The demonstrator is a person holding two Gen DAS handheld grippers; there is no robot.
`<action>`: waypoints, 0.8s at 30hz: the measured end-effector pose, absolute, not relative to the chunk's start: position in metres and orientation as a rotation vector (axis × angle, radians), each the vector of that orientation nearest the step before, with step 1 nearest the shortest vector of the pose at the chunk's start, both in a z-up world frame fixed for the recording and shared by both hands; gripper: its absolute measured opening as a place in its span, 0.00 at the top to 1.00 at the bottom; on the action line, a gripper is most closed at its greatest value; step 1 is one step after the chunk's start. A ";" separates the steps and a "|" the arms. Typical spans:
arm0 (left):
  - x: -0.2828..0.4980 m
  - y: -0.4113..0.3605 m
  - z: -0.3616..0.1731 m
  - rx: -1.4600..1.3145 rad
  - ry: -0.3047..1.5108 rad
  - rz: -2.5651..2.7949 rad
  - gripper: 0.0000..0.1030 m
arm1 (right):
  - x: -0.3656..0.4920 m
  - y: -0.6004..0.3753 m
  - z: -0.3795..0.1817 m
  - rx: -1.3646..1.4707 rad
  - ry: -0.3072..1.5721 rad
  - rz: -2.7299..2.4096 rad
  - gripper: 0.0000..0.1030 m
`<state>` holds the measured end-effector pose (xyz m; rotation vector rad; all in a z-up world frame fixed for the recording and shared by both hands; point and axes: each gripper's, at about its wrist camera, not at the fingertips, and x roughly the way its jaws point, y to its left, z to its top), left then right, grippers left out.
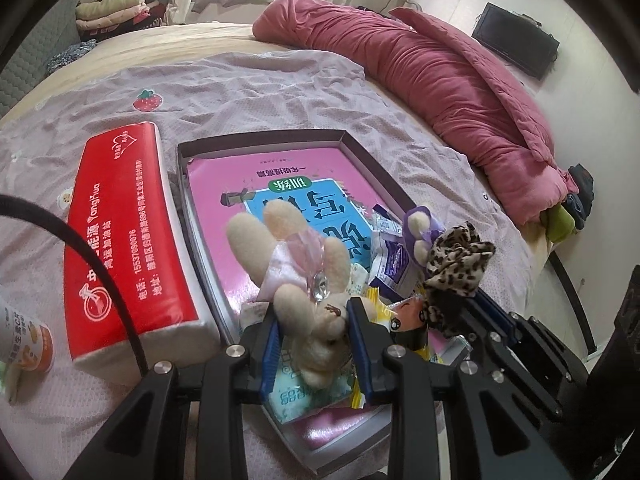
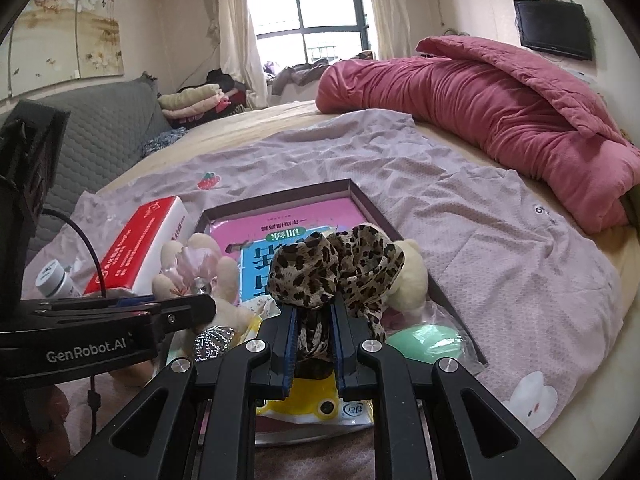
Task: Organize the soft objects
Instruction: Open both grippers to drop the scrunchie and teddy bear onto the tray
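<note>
My left gripper (image 1: pixel 314 312) is shut on a cream plush rabbit (image 1: pixel 308 280) with a pink bow, held above a shallow box (image 1: pixel 280 140) that lies on the bed. My right gripper (image 2: pixel 314 312) is shut on a leopard-print fabric scrunchie (image 2: pixel 336 268), held over the same box (image 2: pixel 280 196). The scrunchie also shows in the left wrist view (image 1: pixel 456 264), and the rabbit in the right wrist view (image 2: pixel 192 264). The box holds a pink booklet (image 1: pixel 256 184), snack packets (image 1: pixel 390 260) and a second cream plush toy (image 2: pixel 408 276).
A red tissue pack (image 1: pixel 128 232) lies left of the box. A small bottle (image 1: pixel 28 332) stands at the far left. A rolled red quilt (image 1: pixel 432 72) lies across the far right of the bed. A green pouch (image 2: pixel 424 344) sits in the box's near corner.
</note>
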<state>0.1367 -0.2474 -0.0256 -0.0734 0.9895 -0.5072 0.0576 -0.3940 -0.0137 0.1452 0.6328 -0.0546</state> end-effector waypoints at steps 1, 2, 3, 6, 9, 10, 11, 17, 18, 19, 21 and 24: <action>0.137 -0.248 -0.026 -0.072 0.990 -0.507 0.69 | 0.059 -0.394 -0.015 0.146 0.636 -0.054 0.85; 0.138 -0.248 -0.025 -0.072 0.990 -0.508 0.69 | 0.062 -0.394 -0.017 0.145 0.640 -0.054 0.85; 0.138 -0.249 -0.025 -0.072 0.990 -0.508 0.69 | 0.063 -0.394 -0.018 0.146 0.641 -0.054 0.85; 0.140 -0.249 -0.025 -0.076 0.991 -0.506 0.69 | 0.070 -0.394 -0.024 0.155 0.659 -0.049 0.85; 0.140 -0.250 -0.025 -0.076 0.992 -0.505 0.69 | 0.075 -0.395 -0.034 0.168 0.679 -0.043 0.85; 0.141 -0.250 -0.025 -0.077 0.992 -0.505 0.69 | 0.076 -0.395 -0.036 0.172 0.684 -0.041 0.85; 0.140 -0.250 -0.025 -0.077 0.992 -0.505 0.69 | 0.077 -0.396 -0.039 0.177 0.685 -0.038 0.85; 0.144 -0.251 -0.025 -0.083 0.997 -0.508 0.68 | 0.074 -0.398 -0.038 0.190 0.672 -0.027 0.78; 0.144 -0.251 -0.025 -0.085 0.998 -0.508 0.68 | 0.073 -0.397 -0.038 0.188 0.669 -0.024 0.75; 0.145 -0.251 -0.025 -0.088 1.001 -0.509 0.68 | 0.073 -0.397 -0.037 0.187 0.665 -0.021 0.69; 0.146 -0.251 -0.024 -0.092 1.001 -0.509 0.68 | 0.071 -0.396 -0.035 0.187 0.655 -0.018 0.67; 0.147 -0.250 -0.025 -0.101 1.005 -0.511 0.67 | 0.067 -0.394 -0.032 0.174 0.641 -0.018 0.63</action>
